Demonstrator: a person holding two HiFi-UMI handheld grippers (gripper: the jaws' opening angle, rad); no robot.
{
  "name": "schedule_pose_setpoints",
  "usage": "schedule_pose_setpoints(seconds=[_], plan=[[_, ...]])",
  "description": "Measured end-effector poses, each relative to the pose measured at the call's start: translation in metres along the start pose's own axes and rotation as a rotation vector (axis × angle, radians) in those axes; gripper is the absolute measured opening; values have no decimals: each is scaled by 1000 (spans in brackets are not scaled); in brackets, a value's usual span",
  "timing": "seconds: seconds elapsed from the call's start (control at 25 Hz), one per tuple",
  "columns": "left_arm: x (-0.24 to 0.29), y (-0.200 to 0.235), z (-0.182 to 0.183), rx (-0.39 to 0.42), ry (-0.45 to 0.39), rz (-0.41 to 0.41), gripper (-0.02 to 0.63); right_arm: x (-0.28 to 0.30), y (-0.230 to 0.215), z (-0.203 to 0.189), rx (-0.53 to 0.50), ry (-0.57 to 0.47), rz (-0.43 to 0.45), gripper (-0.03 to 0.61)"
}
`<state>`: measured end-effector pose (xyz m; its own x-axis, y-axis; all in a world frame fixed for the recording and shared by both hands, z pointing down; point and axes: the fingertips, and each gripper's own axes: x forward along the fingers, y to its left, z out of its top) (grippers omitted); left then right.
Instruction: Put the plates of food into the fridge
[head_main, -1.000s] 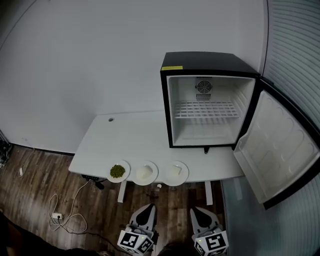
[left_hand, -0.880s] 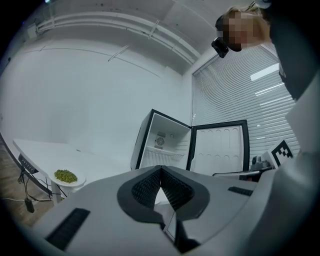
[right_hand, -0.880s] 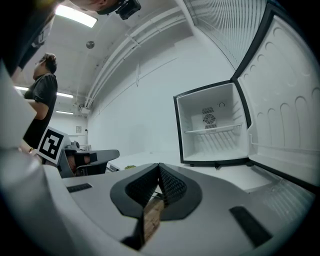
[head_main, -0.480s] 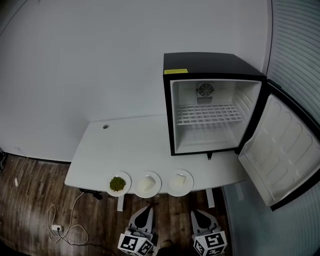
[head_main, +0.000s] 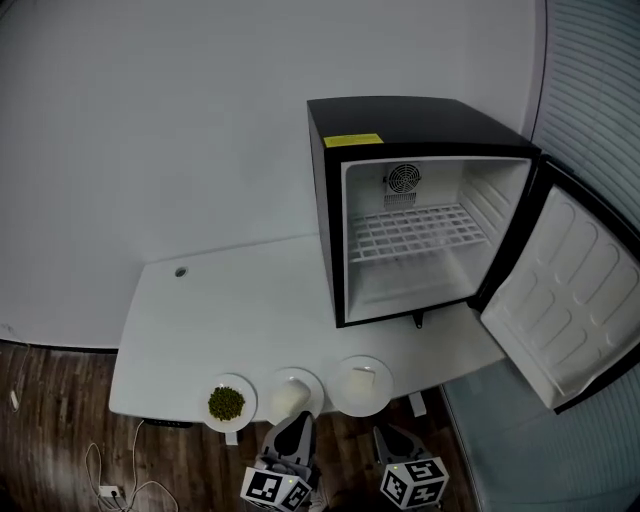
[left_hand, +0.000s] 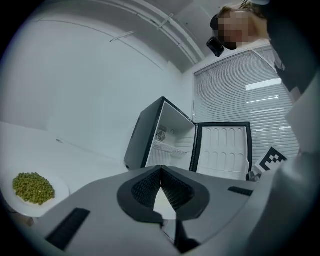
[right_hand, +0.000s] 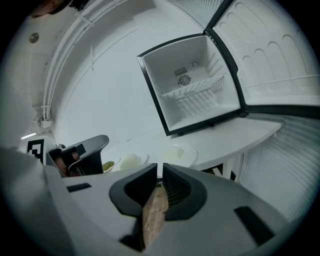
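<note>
Three white plates sit in a row at the table's near edge: one with green peas (head_main: 228, 403), one with a white mound (head_main: 290, 392), one with a pale block (head_main: 360, 385). The black mini fridge (head_main: 420, 230) stands on the table at the right, its door (head_main: 560, 300) swung wide and its wire shelf bare. My left gripper (head_main: 293, 425) is shut and empty, just below the middle plate. My right gripper (head_main: 388, 437) is shut and empty, below the right plate. The pea plate (left_hand: 32, 192) shows at the left of the left gripper view. The right gripper view shows the fridge (right_hand: 192, 90) and the plates (right_hand: 177, 152).
The white table (head_main: 230, 300) has a cable hole (head_main: 180, 271) at its far left. A white wall stands behind it and window blinds (head_main: 595, 90) at the right. The floor below is wood, with a cable and socket (head_main: 105, 490) at the lower left.
The head view has drawn closer and swung left: the plates now lie just ahead of both grippers' tips. Both grippers stay shut and empty.
</note>
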<state>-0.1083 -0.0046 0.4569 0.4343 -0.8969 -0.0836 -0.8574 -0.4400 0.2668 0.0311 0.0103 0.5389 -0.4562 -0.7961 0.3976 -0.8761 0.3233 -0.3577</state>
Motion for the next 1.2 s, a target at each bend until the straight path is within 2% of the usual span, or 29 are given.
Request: schedule_pose_setpoints(seconds=[0.24,0.44,1.0,1.2], plan=[[19,13,-12,-18,-4,-7,8,25,-9,-16,216,34,0,79],[30,18,-21,-24,-12,13,8,42,-14,-21,303,46,21,117],[45,7,-31,0,-22,27,8,71,-41,-22,746,24,7,118],[46,2,-36,1,-11,24,8,75,-45,-26,825,28,-4,118]])
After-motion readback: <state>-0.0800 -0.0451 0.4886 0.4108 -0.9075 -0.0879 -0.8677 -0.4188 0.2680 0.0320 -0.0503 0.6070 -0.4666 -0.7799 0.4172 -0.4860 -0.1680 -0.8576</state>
